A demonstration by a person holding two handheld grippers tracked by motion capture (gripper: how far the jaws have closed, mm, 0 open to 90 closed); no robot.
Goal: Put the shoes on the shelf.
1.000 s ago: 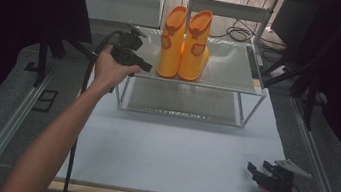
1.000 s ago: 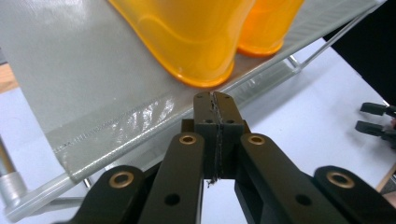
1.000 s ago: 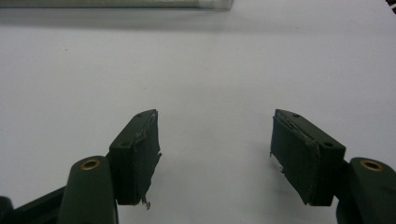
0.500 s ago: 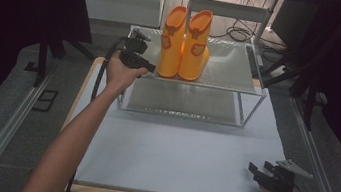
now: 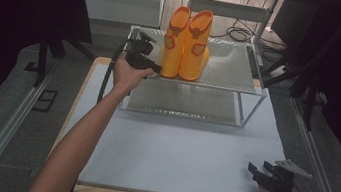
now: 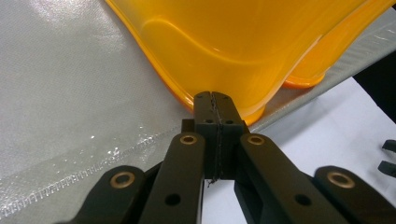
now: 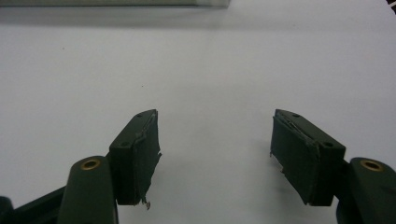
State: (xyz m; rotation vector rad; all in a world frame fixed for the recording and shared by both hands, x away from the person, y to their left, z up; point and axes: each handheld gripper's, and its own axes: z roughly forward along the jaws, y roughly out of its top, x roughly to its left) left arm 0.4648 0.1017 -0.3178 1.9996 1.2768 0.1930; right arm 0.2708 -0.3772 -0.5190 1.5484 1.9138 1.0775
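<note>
Orange rain boots (image 5: 185,45) stood upright as a pair on the top shelf of a metal rack (image 5: 253,87). Left gripper (image 6: 215,109), jaws pressed together, touched the nearer boot's sole edge, apparently poised to nudge it; opening would precede any grasp. Right gripper (image 7: 215,154) rested spread above the white tabletop (image 5: 175,152), amid a dark room.

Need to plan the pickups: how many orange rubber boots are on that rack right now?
2. Both orange rubber boots stand upright, side by side, on the metal rack's top shelf: the left boot beside the shut left gripper, the right boot next to it. Nothing suggests more hidden behind.
</note>
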